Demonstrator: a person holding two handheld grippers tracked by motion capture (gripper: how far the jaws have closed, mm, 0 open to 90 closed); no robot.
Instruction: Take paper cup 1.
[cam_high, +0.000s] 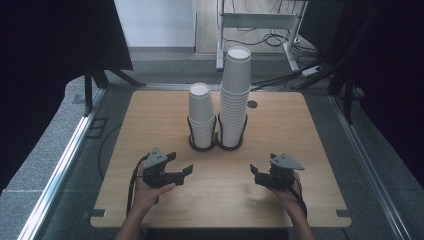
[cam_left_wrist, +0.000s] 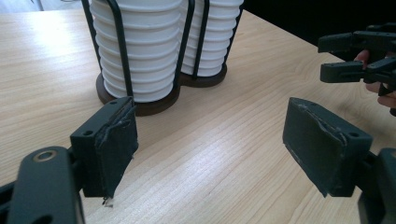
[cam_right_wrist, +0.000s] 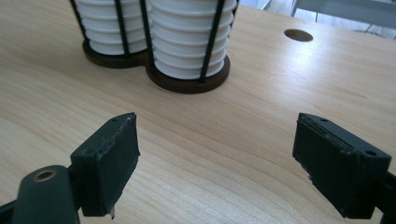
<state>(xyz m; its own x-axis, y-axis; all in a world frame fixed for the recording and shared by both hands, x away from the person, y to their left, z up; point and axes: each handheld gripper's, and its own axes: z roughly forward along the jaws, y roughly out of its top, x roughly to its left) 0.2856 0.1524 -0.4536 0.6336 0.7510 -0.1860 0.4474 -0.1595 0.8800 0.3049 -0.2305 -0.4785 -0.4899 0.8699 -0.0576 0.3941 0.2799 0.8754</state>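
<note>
Two stacks of white paper cups stand in a black wire holder (cam_high: 215, 143) at the middle of the wooden table (cam_high: 300, 150). The short stack (cam_high: 201, 114) is on the left and the tall stack (cam_high: 235, 90) on the right. My left gripper (cam_high: 181, 163) hovers at the front left, open, nothing between its pads (cam_left_wrist: 114, 147), pointing at the short stack (cam_left_wrist: 140, 51). My right gripper (cam_high: 255, 175) is at the front right, open and empty (cam_right_wrist: 217, 140), facing the tall stack (cam_right_wrist: 189, 37). The left gripper view also catches the right gripper (cam_left_wrist: 328, 58) off to the side.
A round cable hole (cam_high: 252, 104) sits in the table behind the tall stack. Bare wood lies between the grippers and the holder. Beyond the table stand a white desk frame (cam_high: 257, 22) and cables on the floor; metal rails (cam_high: 65, 165) run along both sides.
</note>
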